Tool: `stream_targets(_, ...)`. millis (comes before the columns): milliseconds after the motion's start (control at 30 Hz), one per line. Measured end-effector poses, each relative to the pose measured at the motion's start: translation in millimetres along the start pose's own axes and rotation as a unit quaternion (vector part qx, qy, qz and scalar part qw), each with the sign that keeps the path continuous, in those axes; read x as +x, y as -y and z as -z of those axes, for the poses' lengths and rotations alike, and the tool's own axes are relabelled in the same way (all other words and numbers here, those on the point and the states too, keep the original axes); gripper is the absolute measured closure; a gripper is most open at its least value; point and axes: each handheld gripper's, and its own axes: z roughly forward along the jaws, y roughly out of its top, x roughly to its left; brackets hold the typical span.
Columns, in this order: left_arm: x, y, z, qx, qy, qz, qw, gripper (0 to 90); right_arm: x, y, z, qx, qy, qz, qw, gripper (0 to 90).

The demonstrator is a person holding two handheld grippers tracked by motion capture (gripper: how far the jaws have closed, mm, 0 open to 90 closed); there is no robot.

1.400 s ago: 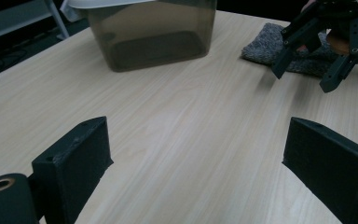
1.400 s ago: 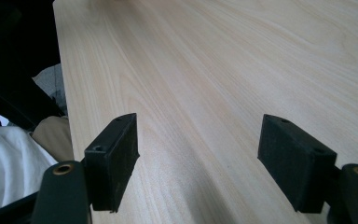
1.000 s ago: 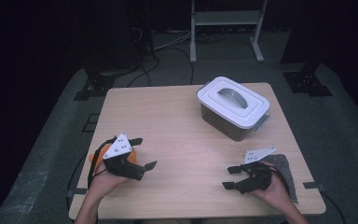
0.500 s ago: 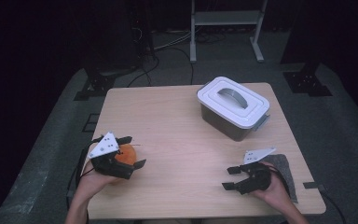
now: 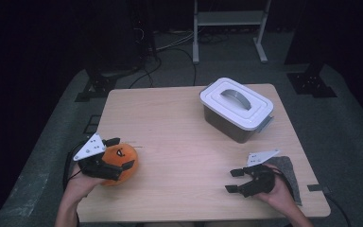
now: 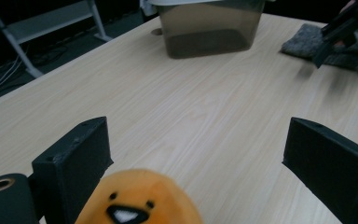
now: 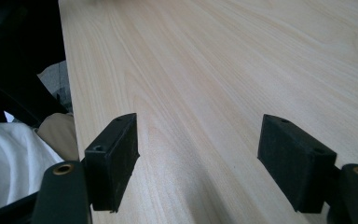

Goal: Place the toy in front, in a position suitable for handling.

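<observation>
- Reaching for the round orange plush toy with a small stitched face: the left tongs sit over it at the near left of the pale wooden bench, jaws spread wide to either side of the toy and not closed on it.
- Progress, as judged: early. The toy is framed but not gripped; grasp, lift and carry are all still to come.
- Likely destination: the grey plastic box with a white handled lid, at the far right of the bench, well apart from the toy. Lid on, so it would need removing first.
- Right tongs: near right of the bench, jaws wide apart, holding nothing, resting just beside a grey felt pad.
- Toy, appearance: soft, rounded, bright orange; two dark eyes and a dark mouth with a white patch, seen close in the left gripper view. It sits low between the jaws, face toward the camera, resting on the bench.
</observation>
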Motion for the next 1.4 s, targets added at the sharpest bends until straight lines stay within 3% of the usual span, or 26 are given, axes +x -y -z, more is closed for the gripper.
stream_targets(233,16.4,18.4,9.0,0.013,-0.022,0.015,0.9996,6.7,0.2,-0.1,-0.2,0.001,-0.001,0.001,1.0,27.5)
stream_targets(333,21.6,26.2,11.5,0.011,-0.019,0.02,0.9995,11.8,0.6,-0.2,-0.4,0.002,-0.001,0.002,1.0,27.5)
stream_targets(533,27.7,34.9,12.4,0.009,-0.022,0.031,0.9992,13.5,0.4,-0.2,-0.8,0.003,-0.001,0.002,1.0,27.5)
stream_targets(667,34.1,45.8,11.8,0.021,-0.027,0.041,0.9986,15.4,0.7,-0.2,-0.9,0.004,-0.002,0.003,1.0,27.5)
stream_targets(933,40.2,57.8,11.0,0.029,-0.029,0.049,0.9979,21.0,1.0,-0.2,-1.3,0.005,-0.004,0.003,1.0,27.5)
stream_targets(1100,43.3,66.8,6.7,0.037,-0.026,0.066,0.9968,23.6,0.9,-0.1,-2.3,0.007,-0.004,0.005,1.0,27.5)
stream_targets(1400,43.2,74.3,-1.3,0.038,-0.024,0.067,0.9967,29.9,0.4,-0.1,-3.2,0.01,-0.004,0.005,0.9999,27.5)
